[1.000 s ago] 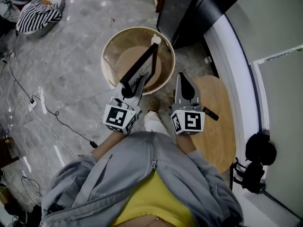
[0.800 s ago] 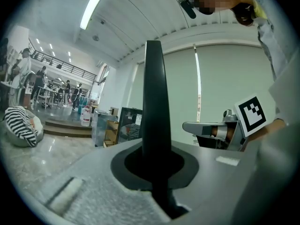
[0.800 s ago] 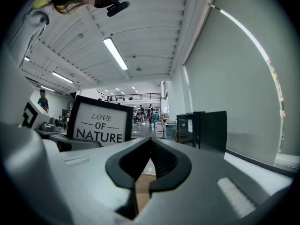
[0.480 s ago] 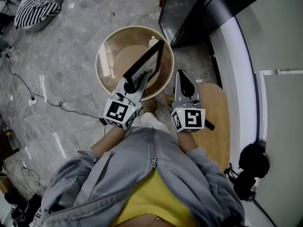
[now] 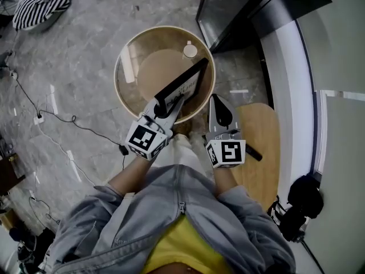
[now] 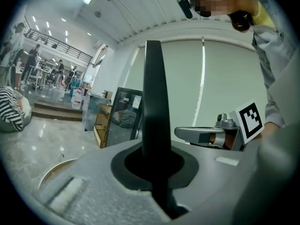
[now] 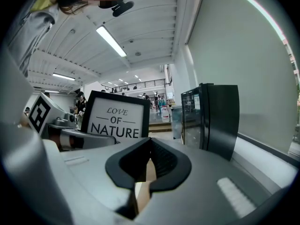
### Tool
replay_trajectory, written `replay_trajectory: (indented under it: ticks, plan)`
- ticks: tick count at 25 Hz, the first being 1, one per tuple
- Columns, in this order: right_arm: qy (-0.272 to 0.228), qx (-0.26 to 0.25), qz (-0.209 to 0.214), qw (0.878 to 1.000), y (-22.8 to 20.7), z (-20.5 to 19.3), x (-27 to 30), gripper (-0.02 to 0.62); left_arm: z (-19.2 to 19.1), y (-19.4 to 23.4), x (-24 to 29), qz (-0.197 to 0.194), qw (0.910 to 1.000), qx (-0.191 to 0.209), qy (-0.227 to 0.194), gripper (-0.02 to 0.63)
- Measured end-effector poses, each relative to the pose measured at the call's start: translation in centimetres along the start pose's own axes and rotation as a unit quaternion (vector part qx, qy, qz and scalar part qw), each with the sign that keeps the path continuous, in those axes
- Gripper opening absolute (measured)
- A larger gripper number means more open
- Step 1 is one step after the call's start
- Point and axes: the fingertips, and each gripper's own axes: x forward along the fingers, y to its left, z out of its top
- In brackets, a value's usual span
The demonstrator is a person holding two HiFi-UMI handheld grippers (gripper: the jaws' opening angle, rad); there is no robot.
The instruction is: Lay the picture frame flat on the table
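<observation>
The picture frame is black-edged with the white print "LOVE OF NATURE". It stands tilted above the round glass-topped table, with my left gripper shut on its lower corner. In the left gripper view the frame's thin black edge rises straight out of the closed jaws of the left gripper. My right gripper hangs to the right of the frame, shut and empty, over a wooden stool. In its own view the right gripper shows pads together with nothing between them.
A small white disc lies on the table's far side. A black cabinet stands behind the table. Cables run across the marble floor at the left. A striped bundle sits at the far left.
The left gripper and frame have shifted nearer and slightly right over the table. The frame's top corner no longer overlaps the white disc. The right gripper has stayed about where it was.
</observation>
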Motion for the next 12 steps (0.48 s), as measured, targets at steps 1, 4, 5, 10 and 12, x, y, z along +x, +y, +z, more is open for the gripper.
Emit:
replay_trajectory:
  ticks: [1,4,5,10,12]
  plan:
    - [0.005,0.001,0.002,1.000,0.1,-0.7,0.5,0.002,-0.7,0.5,0.3,-0.005,1.0000,-0.004,0.005,0.008]
    - [0.018,0.006,0.002,1.000,0.0,-2.8,2.4,0.002,-2.5,2.3,1.2,-0.017,0.9997,-0.012,0.015,0.008]
    - [0.020,0.007,0.001,1.000,-0.1,-3.5,3.0,0.002,-3.0,2.9,1.6,-0.019,0.9996,-0.014,0.018,0.008]
    - [0.024,0.006,0.000,1.000,-1.1,-6.7,5.8,0.002,-6.3,5.9,3.2,-0.016,0.9991,-0.018,0.034,0.008]
    - [0.028,0.005,-0.001,1.000,-1.5,-8.0,6.6,0.002,-7.6,6.9,3.7,-0.013,0.9989,-0.022,0.039,0.008]
